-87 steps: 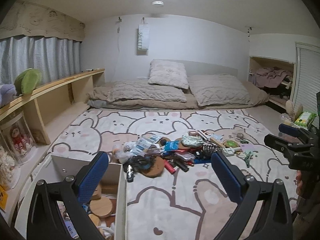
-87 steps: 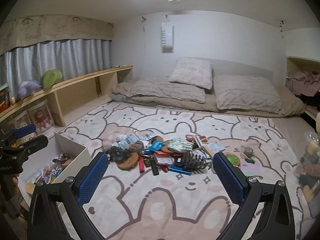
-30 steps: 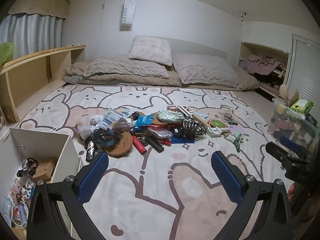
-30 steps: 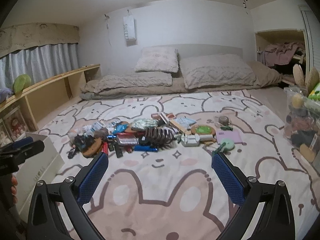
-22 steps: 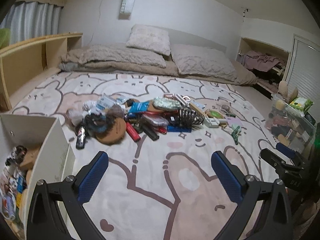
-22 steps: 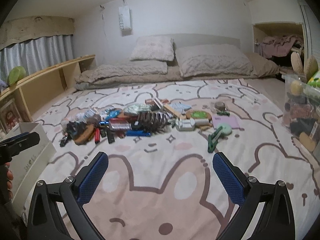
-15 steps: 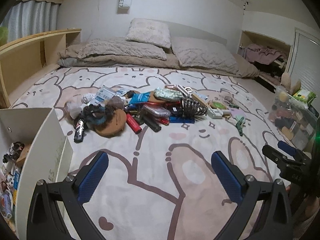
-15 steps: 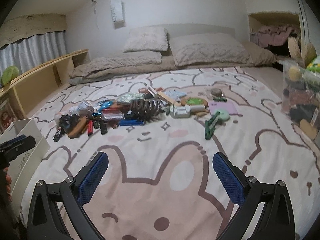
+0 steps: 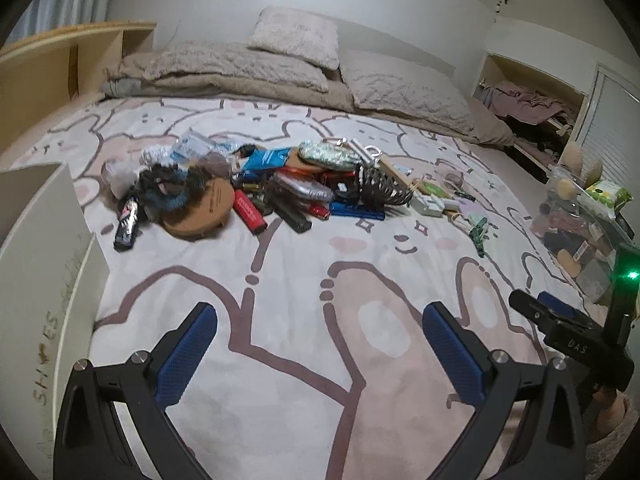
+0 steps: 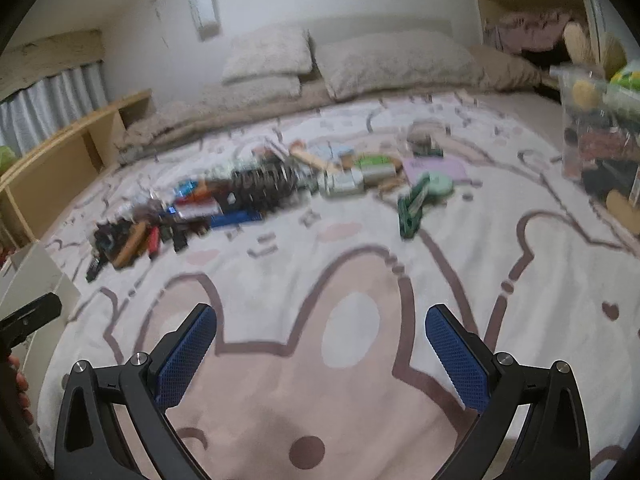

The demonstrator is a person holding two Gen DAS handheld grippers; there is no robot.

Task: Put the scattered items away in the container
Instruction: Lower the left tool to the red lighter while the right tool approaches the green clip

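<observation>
1. while both grippers hang low over the bunny-print rug [image 9: 304, 264], the view has dropped and pushed forward compared with a moment ago: the ceiling is gone from sight and the pile sits larger, so the person has been leaning in toward it.
2. the left gripper [image 9: 320, 350] has its blue pads spread wide with nothing between them, only bare rug; the right gripper [image 10: 320, 354] is the same, jaws wide apart and empty.
3. the scattered items [image 9: 260, 188] lie in a loose band at about 12 o'clock from the left gripper, well apart from its fingertips: a round cork coaster [image 9: 200, 210], a red tube [image 9: 250, 210], a dark hair claw [image 9: 382, 186] and a green clip [image 9: 478, 230] off at 2 o'clock.
4. the white container [image 9: 36, 240] stands at 9 o'clock of the left gripper, just beside the rug's edge; earlier its inside showed things already dropped in, now only its outer wall is in sight.
5. in the right wrist view the picture is smeared, which i take as the hand being in motion; the green clip [image 10: 412, 206] sits at about 1 o'clock, nearer than the rest.
6. as i read it, one drop-off is done and a fresh reach has begun; nothing is gripped yet, and most of the pile is left to move.
</observation>
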